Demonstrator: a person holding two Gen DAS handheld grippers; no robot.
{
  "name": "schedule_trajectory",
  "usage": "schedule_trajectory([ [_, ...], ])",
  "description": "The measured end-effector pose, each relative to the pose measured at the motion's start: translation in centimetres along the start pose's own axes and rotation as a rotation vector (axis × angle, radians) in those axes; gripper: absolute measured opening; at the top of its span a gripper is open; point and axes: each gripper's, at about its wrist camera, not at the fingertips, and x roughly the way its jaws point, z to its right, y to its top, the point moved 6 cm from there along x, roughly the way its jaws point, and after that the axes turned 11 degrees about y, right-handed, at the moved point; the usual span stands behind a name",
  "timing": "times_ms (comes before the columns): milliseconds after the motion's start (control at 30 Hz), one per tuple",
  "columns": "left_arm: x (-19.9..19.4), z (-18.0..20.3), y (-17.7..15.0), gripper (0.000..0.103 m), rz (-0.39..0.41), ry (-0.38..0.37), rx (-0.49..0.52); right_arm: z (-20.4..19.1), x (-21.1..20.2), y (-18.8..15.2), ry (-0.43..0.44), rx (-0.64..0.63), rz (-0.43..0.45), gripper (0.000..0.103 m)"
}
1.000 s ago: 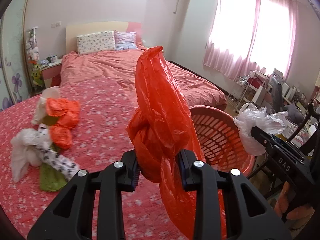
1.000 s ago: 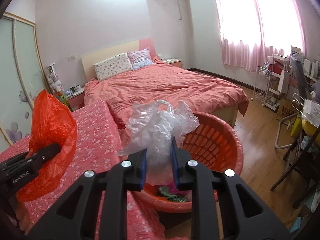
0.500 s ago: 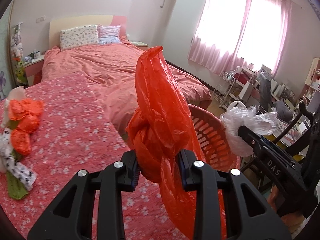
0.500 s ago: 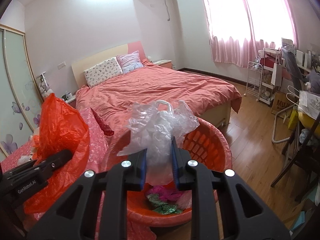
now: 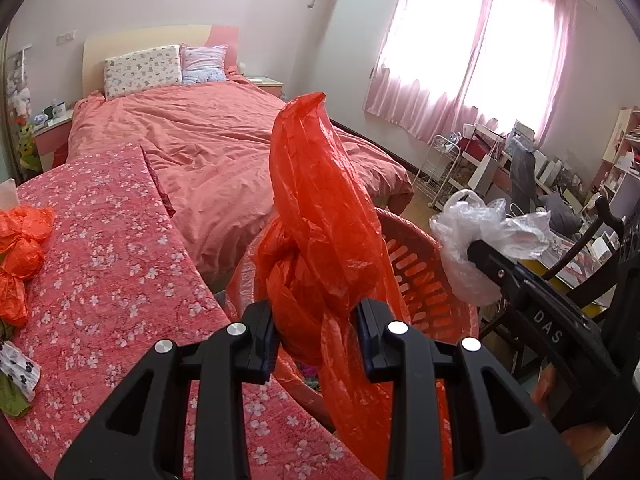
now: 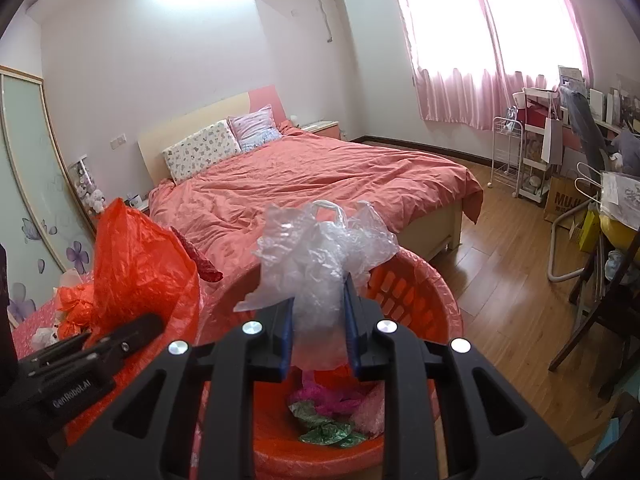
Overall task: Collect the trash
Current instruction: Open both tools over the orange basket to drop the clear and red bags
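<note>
- Left tool (image 5: pixel 316 330) clamps a knotted red plastic bag (image 5: pixel 320 248); right tool (image 6: pixel 319 330) clamps a crumpled clear bag (image 6: pixel 320 248). Both hang at the orange basket (image 6: pixel 424 300), centre frame.
- Done, judged: basket already holds pink and green scraps (image 6: pixel 328 416).
- Left, judged: both bags not yet released; orange wads (image 5: pixel 20 248) and other litter lie at left edge on the flowered worktop (image 5: pixel 120 280).
- Room: bed (image 6: pixel 320 184) behind, pink curtains upper right, wood floor.

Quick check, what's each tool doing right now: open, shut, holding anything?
Left tool: shut on the knotted red plastic bag.
Right tool: shut on the crumpled clear plastic bag, above the red basket.
</note>
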Motion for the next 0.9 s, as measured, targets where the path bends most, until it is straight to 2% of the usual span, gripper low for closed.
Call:
schedule_trajectory([
  [200, 0.6, 0.7, 0.1, 0.031, -0.010, -0.003, 0.005, 0.2, 0.4, 0.2, 0.005, 0.018, 0.002, 0.024],
  [300, 1.0, 0.8, 0.1, 0.035, -0.018, 0.002, 0.007, 0.4, 0.9, 0.4, 0.007, 0.025, 0.000, 0.026],
  [533, 1.8, 0.2, -0.6, 0.050, -0.051, 0.029, -0.010, 1.2, 1.7, 0.4, 0.015, 0.059, -0.010, 0.047],
  [700, 1.6, -0.8, -1.0, 0.056, -0.054, 0.066, -0.020, 1.2, 1.6, 0.1, -0.004, 0.052, -0.008, 0.055],
  [900, 1.3, -2.3, -1.3, 0.058, -0.061, 0.091, -0.037, 0.7, 1.5, -0.2, -0.008, 0.039, -0.014, 0.056],
])
